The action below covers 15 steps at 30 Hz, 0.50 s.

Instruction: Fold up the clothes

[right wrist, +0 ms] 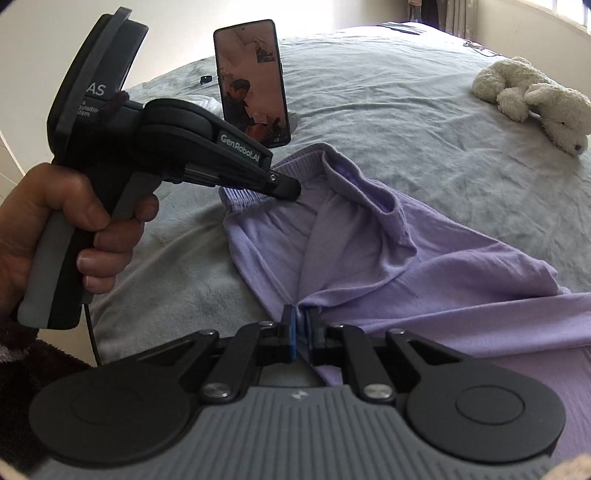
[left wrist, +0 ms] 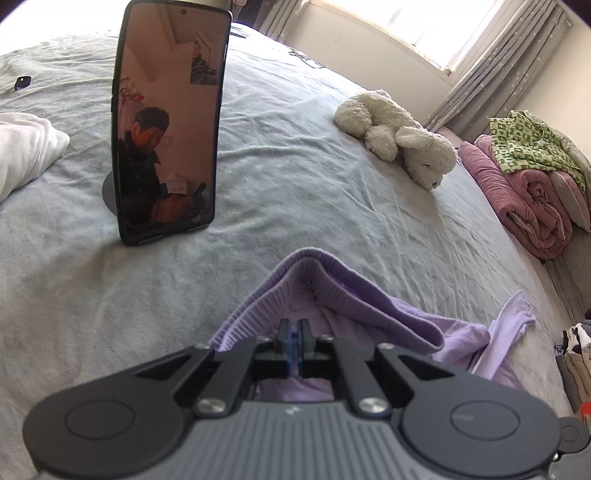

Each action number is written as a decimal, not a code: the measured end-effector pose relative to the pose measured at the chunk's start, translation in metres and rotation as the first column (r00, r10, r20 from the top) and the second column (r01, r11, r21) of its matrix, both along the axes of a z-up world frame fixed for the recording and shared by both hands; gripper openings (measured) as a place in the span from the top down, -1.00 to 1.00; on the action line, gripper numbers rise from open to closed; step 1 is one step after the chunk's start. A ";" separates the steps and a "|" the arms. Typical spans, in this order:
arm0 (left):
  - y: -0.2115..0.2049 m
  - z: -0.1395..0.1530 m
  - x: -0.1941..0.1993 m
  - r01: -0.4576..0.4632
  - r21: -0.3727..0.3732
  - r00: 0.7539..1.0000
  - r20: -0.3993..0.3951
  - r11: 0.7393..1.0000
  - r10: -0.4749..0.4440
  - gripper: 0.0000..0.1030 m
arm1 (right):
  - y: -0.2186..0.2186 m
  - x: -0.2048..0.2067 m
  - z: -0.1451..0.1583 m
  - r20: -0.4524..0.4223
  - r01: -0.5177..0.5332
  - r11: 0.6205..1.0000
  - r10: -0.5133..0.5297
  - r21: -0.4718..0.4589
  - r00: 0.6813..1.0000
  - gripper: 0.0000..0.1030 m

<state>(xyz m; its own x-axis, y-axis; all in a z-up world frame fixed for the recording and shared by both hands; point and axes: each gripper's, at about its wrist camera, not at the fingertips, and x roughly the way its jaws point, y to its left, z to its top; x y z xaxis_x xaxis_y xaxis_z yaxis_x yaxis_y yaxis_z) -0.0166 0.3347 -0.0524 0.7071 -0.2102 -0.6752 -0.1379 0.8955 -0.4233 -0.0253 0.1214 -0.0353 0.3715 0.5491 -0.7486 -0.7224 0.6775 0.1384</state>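
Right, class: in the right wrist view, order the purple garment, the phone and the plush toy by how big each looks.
1. purple garment, clearly largest.
2. and 3. phone and plush toy: they look similar, and they lie at different distances from the camera, so no ranking.

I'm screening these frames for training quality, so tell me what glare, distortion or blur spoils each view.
Left wrist view: the bright window is blown out to white, the upright black smartphone's glossy screen mirrors the room, and the fisheye bows the pale grey bedsheet. Right wrist view: the corners go dark, the same bowing curves the bed, and the lilac cotton trousers stay sharp, with no motion blur.
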 end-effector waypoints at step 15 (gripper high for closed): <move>0.029 -0.001 -0.010 0.089 -0.212 0.996 0.043 0.973 -0.082 0.91 | -0.005 0.046 -0.008 0.203 0.075 0.997 -0.079 0.028 0.976 0.16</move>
<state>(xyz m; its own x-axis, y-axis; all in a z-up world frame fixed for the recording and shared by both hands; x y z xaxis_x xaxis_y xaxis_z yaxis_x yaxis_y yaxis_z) -0.0267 0.3634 -0.0532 0.7017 -0.4074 -0.5845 -0.0475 0.7919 -0.6089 0.0204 0.1161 -0.0437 0.5569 0.5270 -0.6420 -0.6827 0.7306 0.0075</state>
